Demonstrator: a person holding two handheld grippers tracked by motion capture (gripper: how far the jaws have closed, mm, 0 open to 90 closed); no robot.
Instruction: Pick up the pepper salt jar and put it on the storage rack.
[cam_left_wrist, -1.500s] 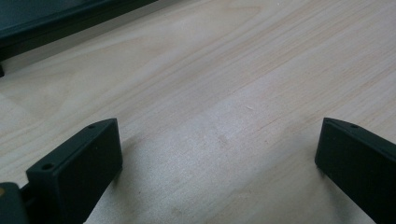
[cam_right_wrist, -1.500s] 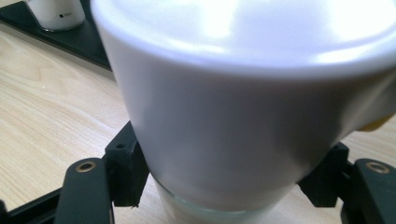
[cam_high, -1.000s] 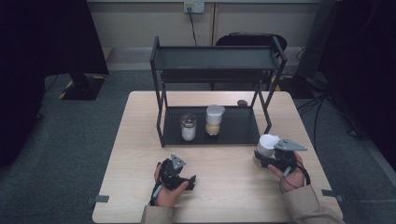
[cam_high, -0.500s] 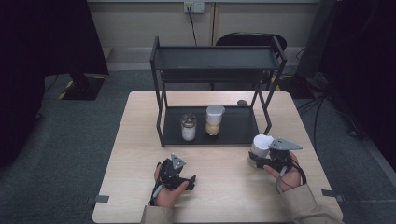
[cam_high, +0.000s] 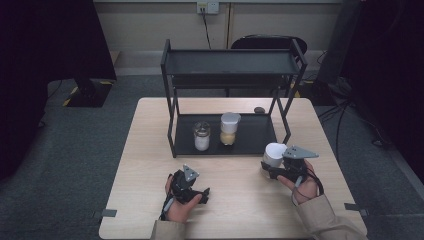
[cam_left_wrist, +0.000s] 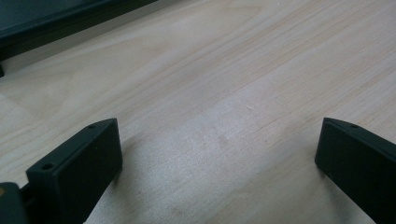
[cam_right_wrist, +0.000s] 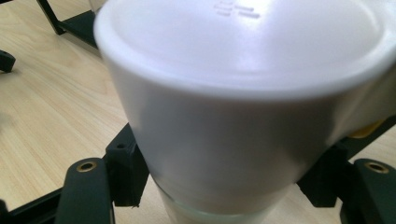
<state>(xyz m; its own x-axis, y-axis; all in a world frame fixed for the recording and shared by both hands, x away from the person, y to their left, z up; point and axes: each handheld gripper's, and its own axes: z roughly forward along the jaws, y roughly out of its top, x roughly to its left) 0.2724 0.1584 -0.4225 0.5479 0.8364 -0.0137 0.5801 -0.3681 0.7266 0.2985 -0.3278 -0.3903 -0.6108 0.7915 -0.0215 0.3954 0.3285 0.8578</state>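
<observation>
Jar (cam_high: 273, 154) with white lid, clamped in right gripper (cam_high: 272, 170), shifted nearer shelf rack (cam_high: 232, 62); placement likely next; left gripper (cam_high: 192, 192) idle, jaws apart.

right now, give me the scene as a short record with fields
held item: white-lidded jar, clamped between the jaws of the right gripper
left gripper: jaws wide apart over bare table, nothing between them
rack: black, two levels, at the table's far side
lower shelf: small glass jar beside a taller white-capped jar
top shelf: nothing on it
</observation>
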